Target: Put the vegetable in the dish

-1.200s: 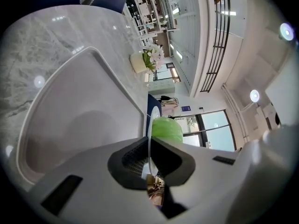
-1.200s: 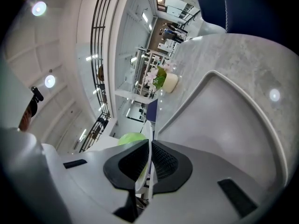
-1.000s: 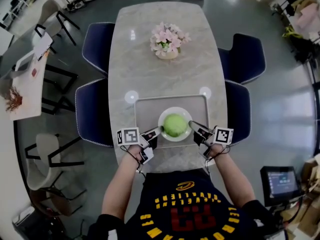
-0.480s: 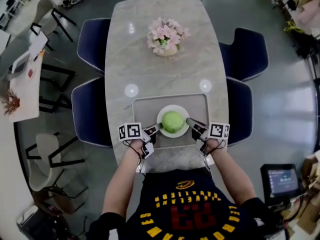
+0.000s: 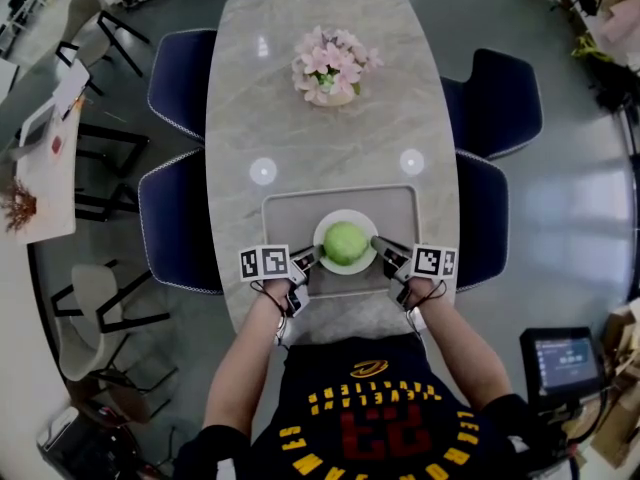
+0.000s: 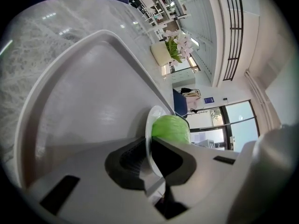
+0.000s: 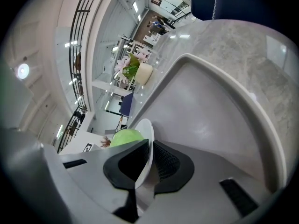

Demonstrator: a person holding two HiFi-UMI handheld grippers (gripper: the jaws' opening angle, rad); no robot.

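The left tool (image 5: 308, 259) is clamped on the near-left rim of the white dish (image 5: 345, 272), and the right tool (image 5: 385, 248) grips the rim on the opposite side (each with the rim pinched between its dark pads). The round green vegetable (image 5: 345, 242) sits in the dish, above a grey tray (image 5: 290, 213) on the marble bench (image 5: 330, 138). Farther along the bench stands a pot of pink flowers (image 5: 333, 65).

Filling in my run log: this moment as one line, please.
left gripper: shut on dish rim | right gripper: shut on dish rim | vegetable: in dish | dish: over tray near edge
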